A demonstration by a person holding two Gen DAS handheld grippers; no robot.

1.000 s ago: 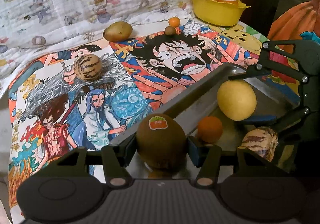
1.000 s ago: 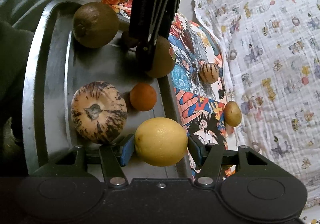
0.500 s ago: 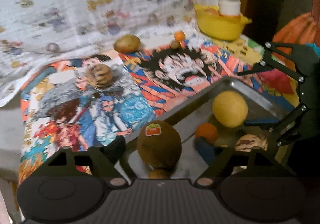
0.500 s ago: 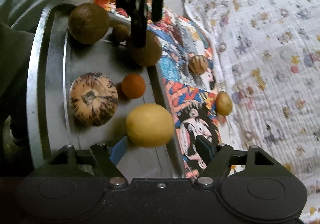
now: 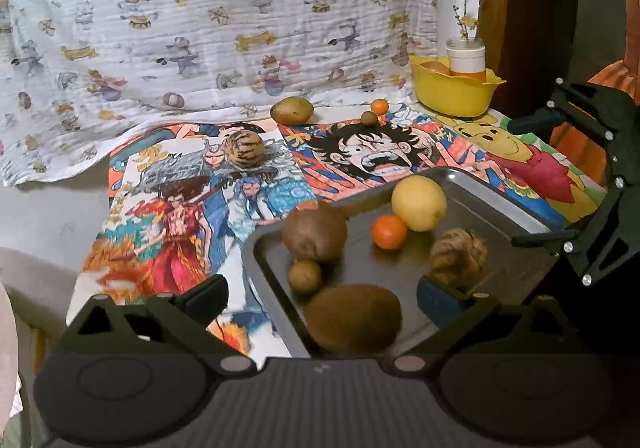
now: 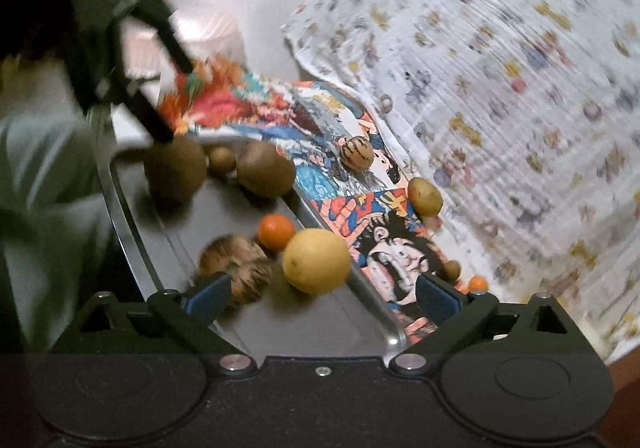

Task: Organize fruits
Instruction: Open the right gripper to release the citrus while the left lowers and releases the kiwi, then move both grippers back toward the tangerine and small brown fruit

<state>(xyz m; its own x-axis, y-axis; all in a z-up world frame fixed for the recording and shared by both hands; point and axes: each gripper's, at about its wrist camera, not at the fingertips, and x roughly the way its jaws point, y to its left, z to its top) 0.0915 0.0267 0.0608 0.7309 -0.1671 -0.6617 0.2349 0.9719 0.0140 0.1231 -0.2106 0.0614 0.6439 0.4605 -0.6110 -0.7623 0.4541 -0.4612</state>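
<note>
Both grippers spread wide over the fruit tray

Left gripper (image 5: 322, 294) and right gripper (image 6: 322, 294) have just been opening, holding nothing; a kiwi (image 5: 352, 318) and a lemon (image 6: 316, 267) lie loose on the tray (image 5: 516, 276) before them.

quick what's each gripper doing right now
Left gripper: open, holding nothing, jaws just opened.
Right gripper: open, holding nothing, jaws just opened.

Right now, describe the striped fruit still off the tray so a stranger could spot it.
Start at the metal tray, then look left onto the cartoon poster mat. The round striped fruit sits there alone, tan with dark stripes, unlike the plain potato-like fruit behind it.
</note>
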